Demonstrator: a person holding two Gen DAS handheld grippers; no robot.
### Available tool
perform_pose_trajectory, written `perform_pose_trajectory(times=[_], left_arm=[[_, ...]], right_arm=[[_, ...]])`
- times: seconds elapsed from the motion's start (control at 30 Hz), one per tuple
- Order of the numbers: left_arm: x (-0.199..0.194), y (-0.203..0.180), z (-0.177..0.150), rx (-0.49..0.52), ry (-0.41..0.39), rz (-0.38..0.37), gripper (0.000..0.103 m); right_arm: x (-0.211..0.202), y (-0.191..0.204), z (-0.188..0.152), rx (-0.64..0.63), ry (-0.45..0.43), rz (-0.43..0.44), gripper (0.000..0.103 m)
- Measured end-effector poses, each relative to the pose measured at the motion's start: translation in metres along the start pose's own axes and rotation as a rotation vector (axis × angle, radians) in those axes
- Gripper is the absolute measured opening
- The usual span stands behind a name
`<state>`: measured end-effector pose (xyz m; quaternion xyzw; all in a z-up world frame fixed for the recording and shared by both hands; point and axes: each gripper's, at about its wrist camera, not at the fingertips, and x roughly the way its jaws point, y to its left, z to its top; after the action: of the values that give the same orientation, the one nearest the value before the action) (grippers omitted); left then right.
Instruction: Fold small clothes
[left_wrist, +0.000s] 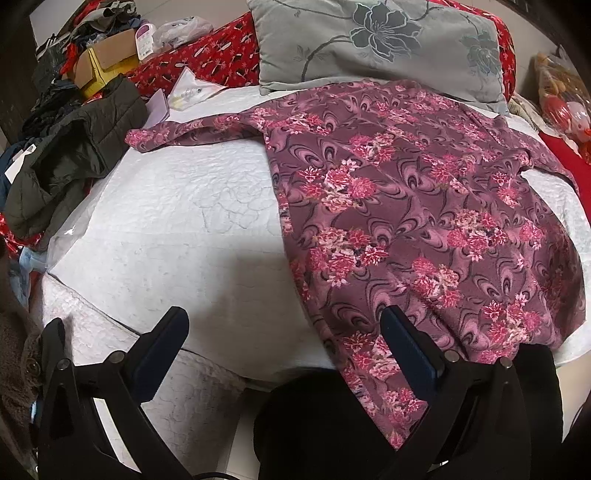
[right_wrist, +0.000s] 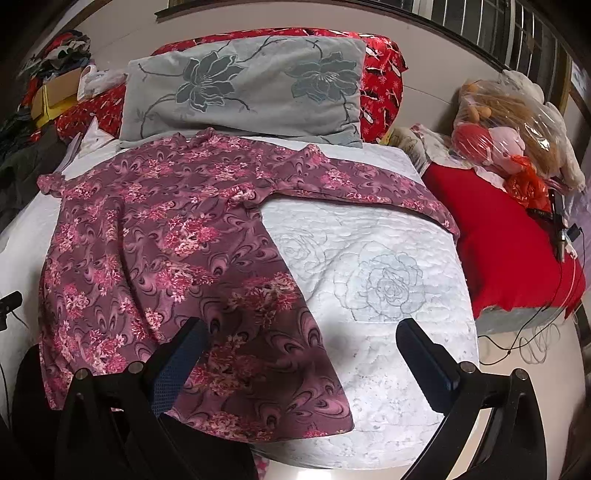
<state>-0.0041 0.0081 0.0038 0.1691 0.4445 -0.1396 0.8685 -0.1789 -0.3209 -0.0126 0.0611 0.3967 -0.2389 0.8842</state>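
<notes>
Home bedroom, bed under a white quilted coverlet stitched with roses (right_wrist: 388, 284), grey pillow with dark embroidered flowers (right_wrist: 243, 88), red patterned bolster behind it (right_wrist: 384, 92), plastic-bagged stuffed toys (right_wrist: 517, 125), cardboard box amid heaped clothes (left_wrist: 107, 55), barred window (right_wrist: 517, 22)

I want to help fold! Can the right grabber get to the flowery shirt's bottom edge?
Probably yes. The right gripper is open, and the shirt's hem lies flat on the quilt with nothing covering it.
</notes>
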Motion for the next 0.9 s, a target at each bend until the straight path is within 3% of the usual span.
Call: perform_pose_trajectory(times=[0.9], left_arm=[[0.011, 0.002, 0.002, -0.012, 0.034, -0.006, 0.103]], right_arm=[[0.012, 0.004, -0.002, -0.010, 0.027, 0.011, 0.102]])
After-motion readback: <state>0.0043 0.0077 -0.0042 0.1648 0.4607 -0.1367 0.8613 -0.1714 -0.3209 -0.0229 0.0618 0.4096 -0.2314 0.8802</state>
